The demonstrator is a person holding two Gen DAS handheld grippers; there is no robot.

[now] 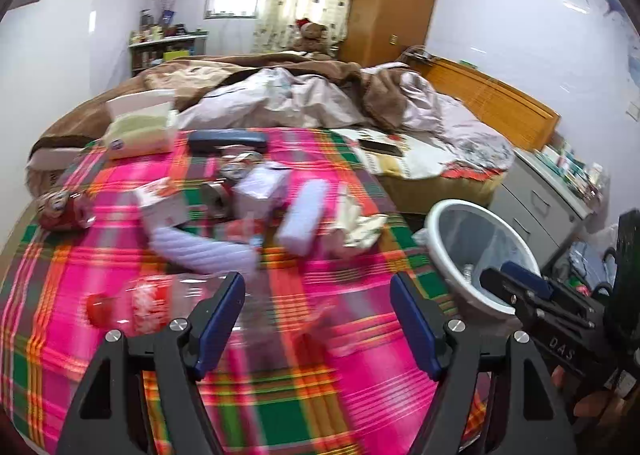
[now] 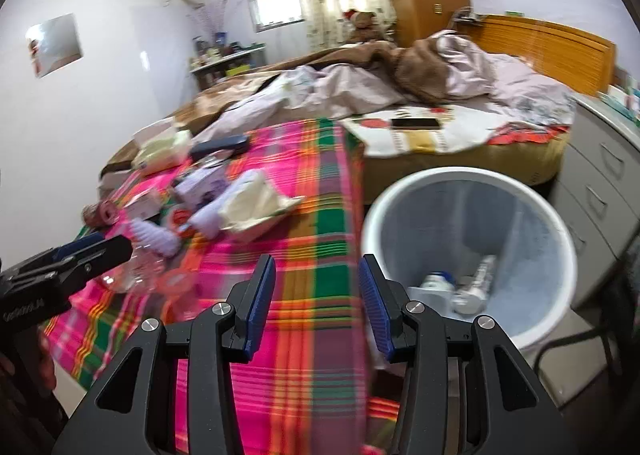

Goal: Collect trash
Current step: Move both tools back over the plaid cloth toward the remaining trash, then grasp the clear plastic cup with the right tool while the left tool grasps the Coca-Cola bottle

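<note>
Trash: loose litter lies on the pink plaid blanket at the near end of the bed, left of the bin; a few pieces already sit in the bin's bottom.
Left gripper: jaws wide apart, nothing between the pads; it hangs over the blanket, with the clear bottle (red cap and label) just beside its left finger.
Right gripper: jaws parted and empty, above the blanket's right edge, near the bin.
Nearest litter: beyond the bottle lie a white ribbed container, a white box, crumpled paper and a red can at the far left.
Bin: the white trash bin stands on the floor just right of the bed, lined with a thin bag.
Non-trash: a dark case and a phone lie farther up the bed (probably to be left alone).
Risk: the bottle is round and smooth, so an off-centre pinch could squirt it away or roll it off the bed.
Risk: the views are smeared, so aim may be poor; a pad might snag the blanket.
</note>
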